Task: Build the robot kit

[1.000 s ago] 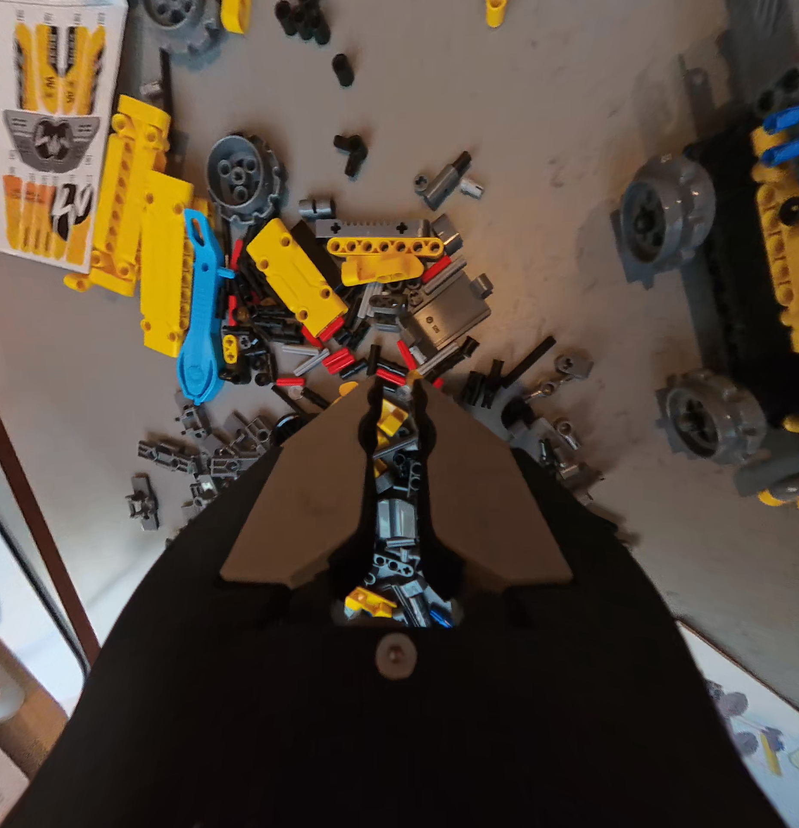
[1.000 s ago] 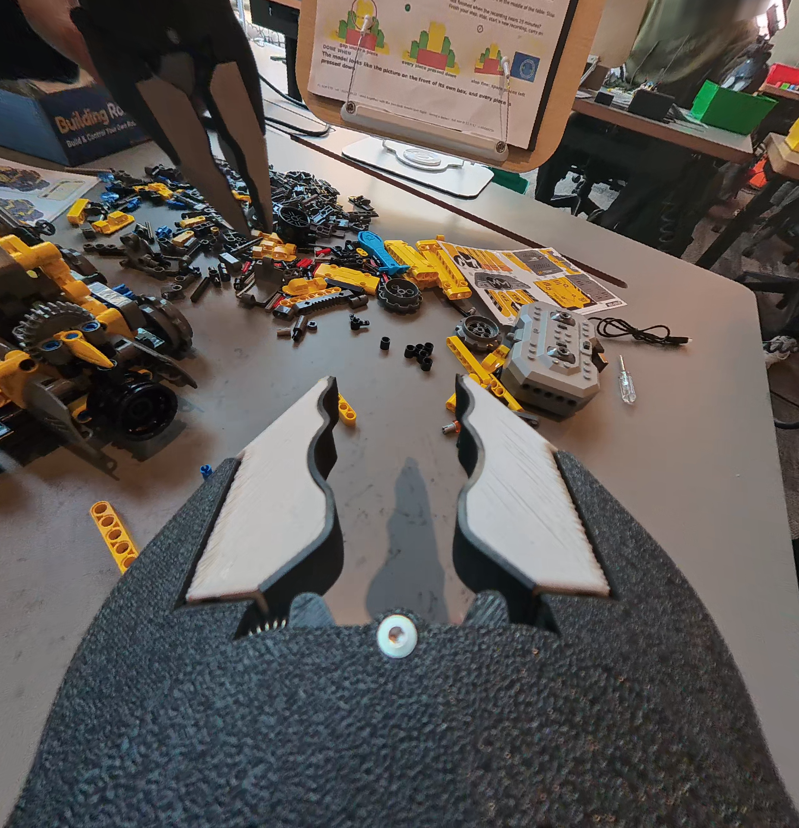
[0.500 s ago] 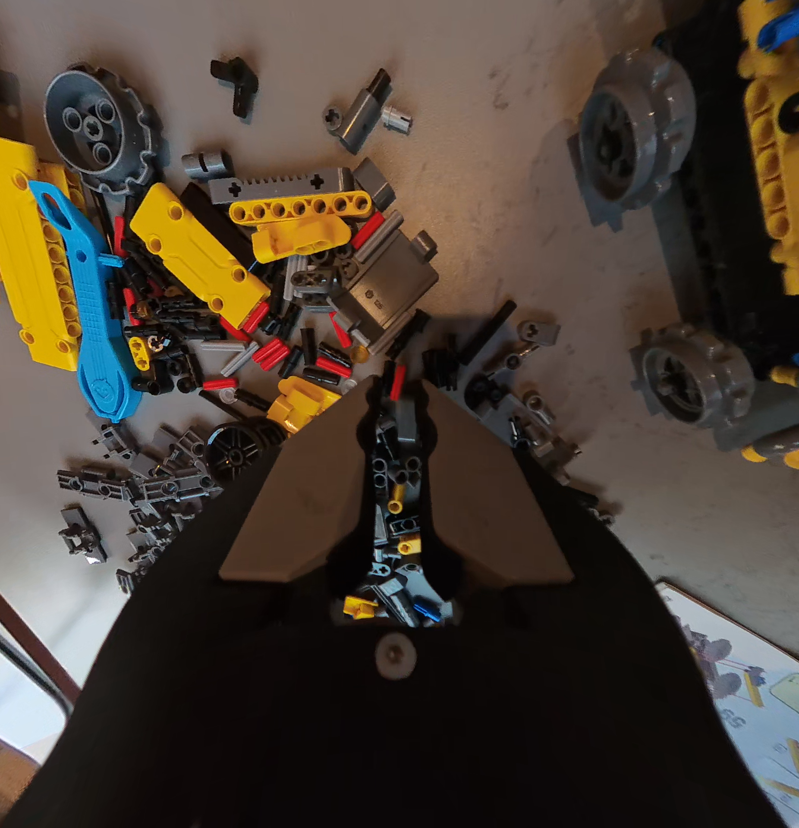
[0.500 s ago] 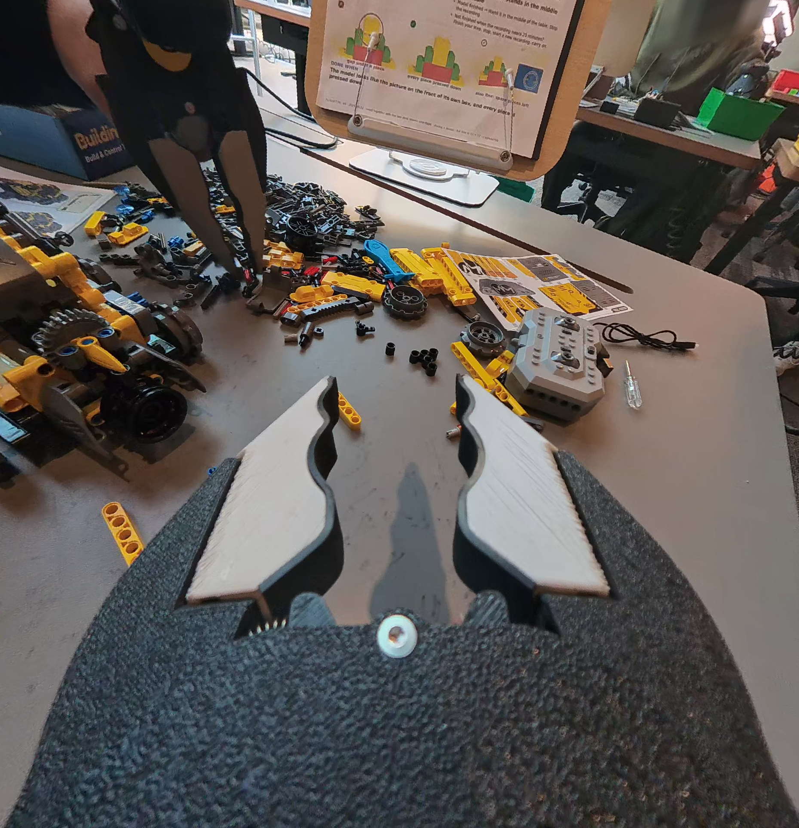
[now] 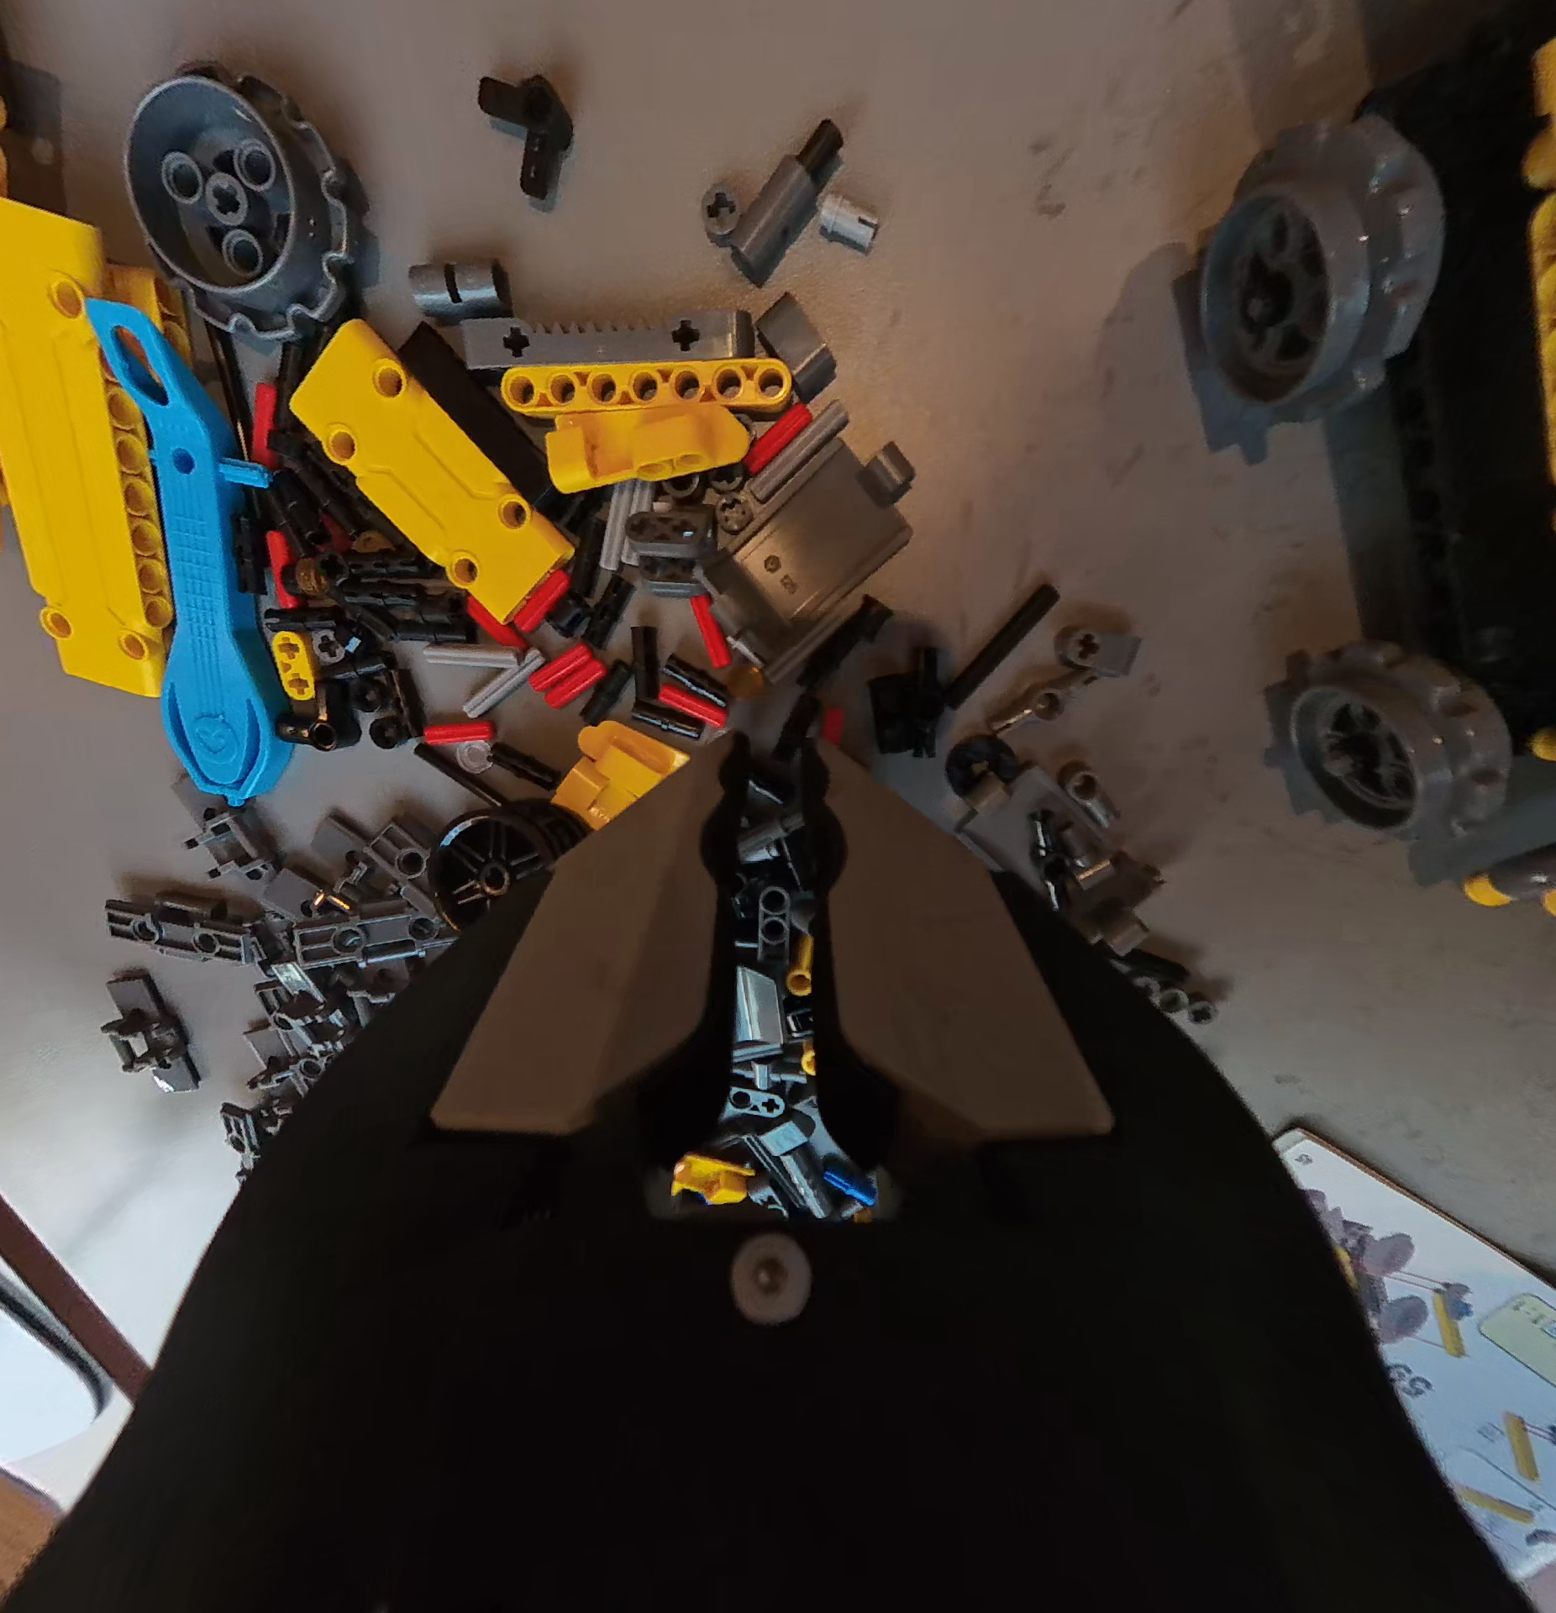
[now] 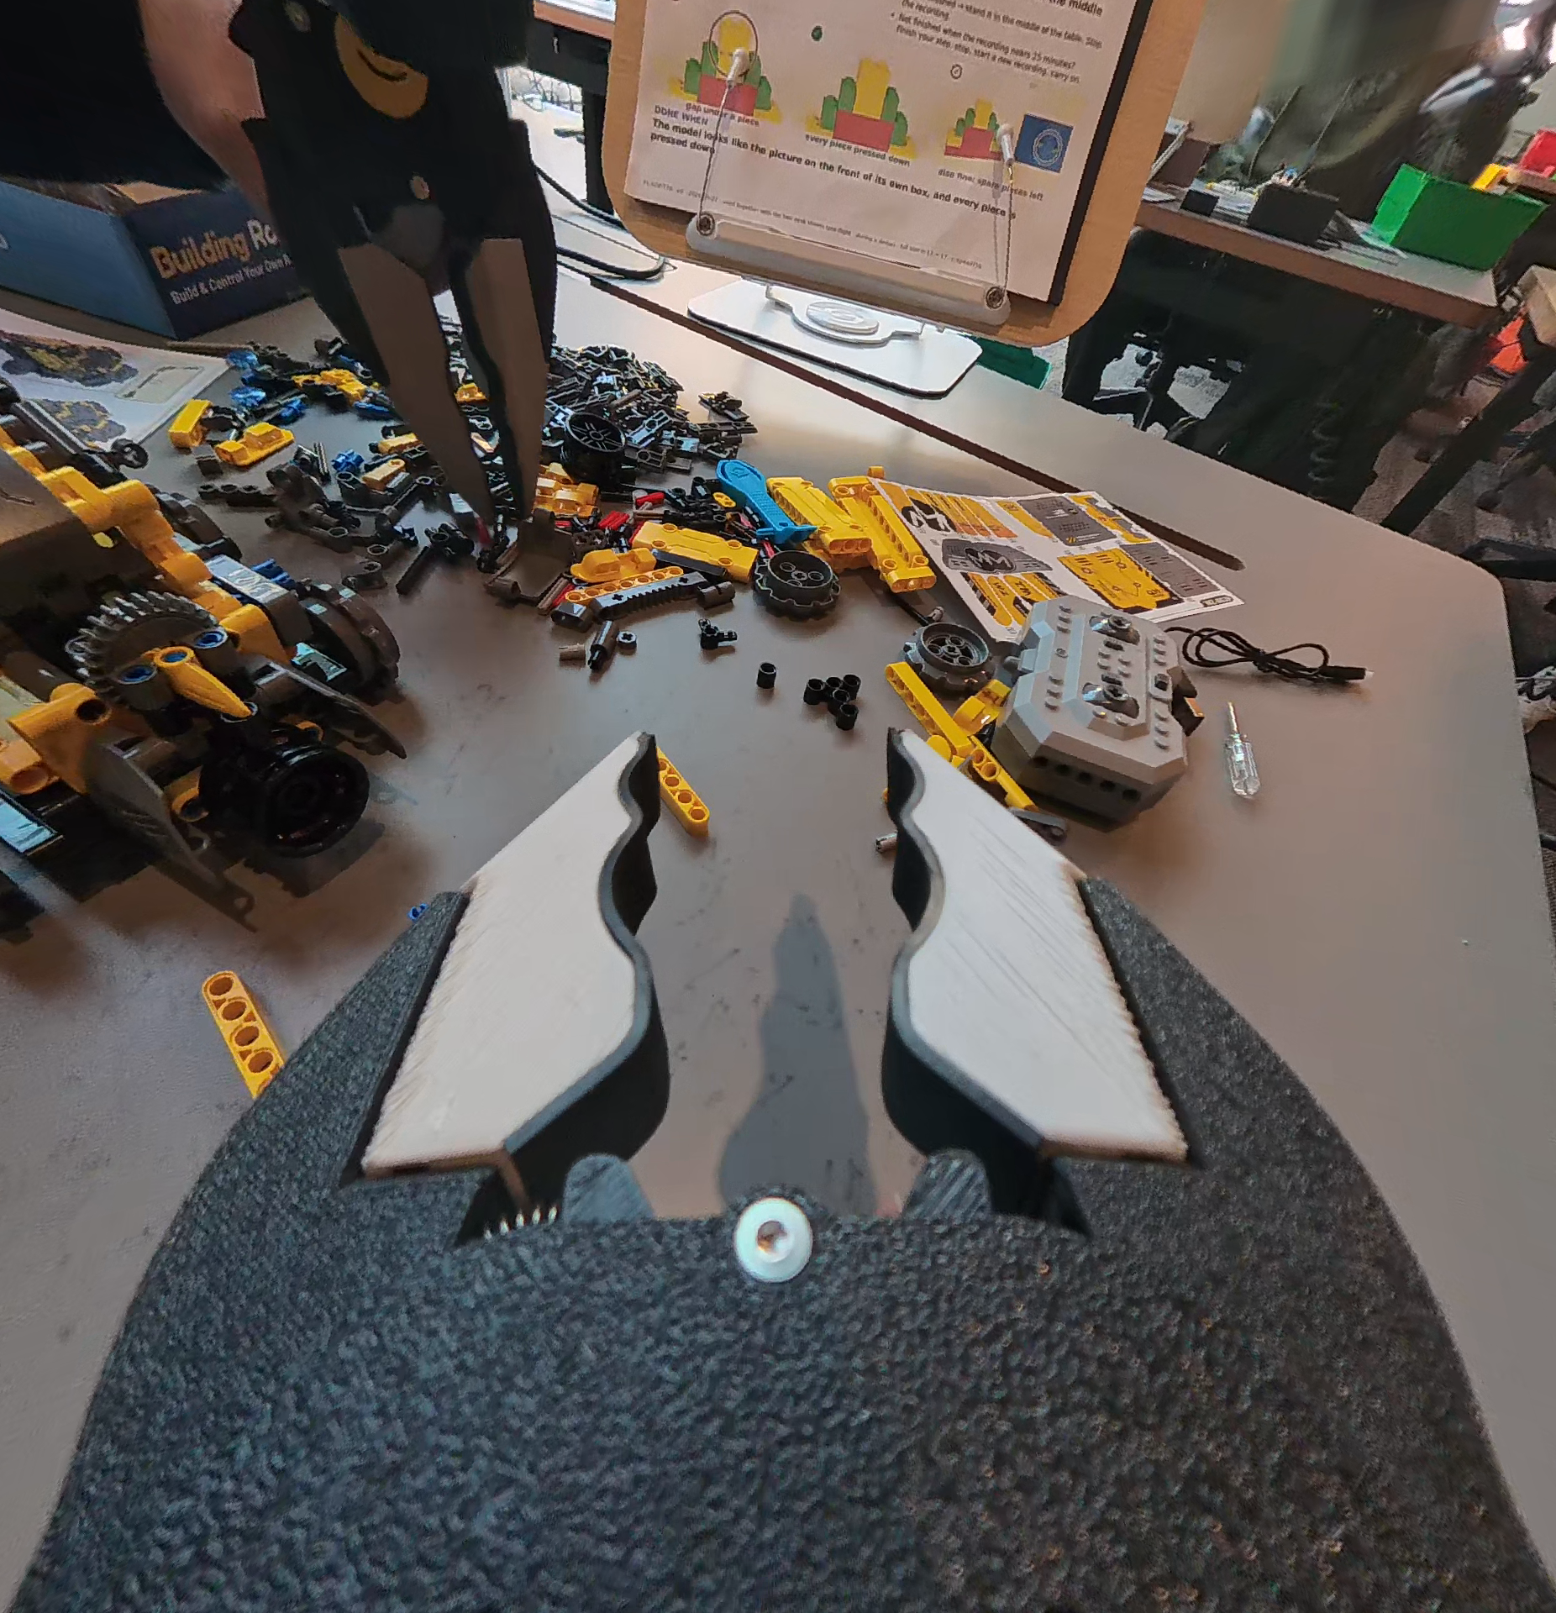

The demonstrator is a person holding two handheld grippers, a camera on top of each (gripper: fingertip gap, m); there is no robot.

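Observation:
My left gripper points straight down into a pile of loose building parts. Its jaws stand a narrow gap apart, with a small red pin and black pins at the tips. I cannot tell if it grips any of them. It also shows in the right wrist view, tips down on the pile beside a dark grey curved piece. My right gripper is wide open and empty, low over bare table. A short yellow beam lies by its left fingertip.
A partly built yellow and black vehicle stands at the left. A grey hub, a small screwdriver and a black cable lie at the right. A blue tool, a grey wheel, a sticker sheet and a paper stand are farther off. The grippers' ends are close to 25 cm from one another.
My left gripper has moved across the pile and come down lower onto it, and its jaws have narrowed a little. My right gripper has hardly moved.

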